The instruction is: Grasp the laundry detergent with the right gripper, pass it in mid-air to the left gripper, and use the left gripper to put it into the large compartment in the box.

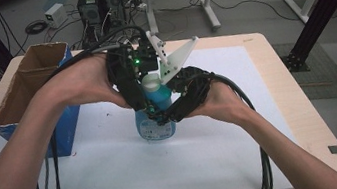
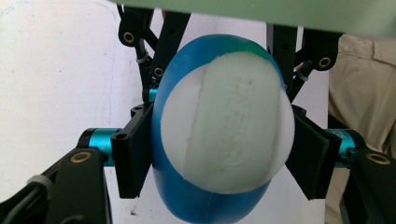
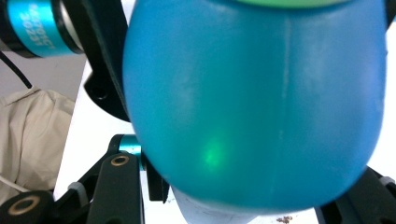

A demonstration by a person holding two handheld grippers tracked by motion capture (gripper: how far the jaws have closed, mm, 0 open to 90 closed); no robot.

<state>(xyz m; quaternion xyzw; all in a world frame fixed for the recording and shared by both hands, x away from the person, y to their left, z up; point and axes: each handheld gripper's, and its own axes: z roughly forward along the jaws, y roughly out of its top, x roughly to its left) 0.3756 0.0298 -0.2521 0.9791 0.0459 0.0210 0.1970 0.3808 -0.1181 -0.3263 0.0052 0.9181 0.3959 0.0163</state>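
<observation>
Forearms enter the high view from six o'clock; both grippers meet on the blue bottle [image 1: 155, 121] at table [image 1: 270, 109] centre. Left gripper [image 2: 219, 158] pinches its white cap [image 2: 229, 126]. Right gripper [image 3: 233, 196] clamps the bottle's body.
</observation>
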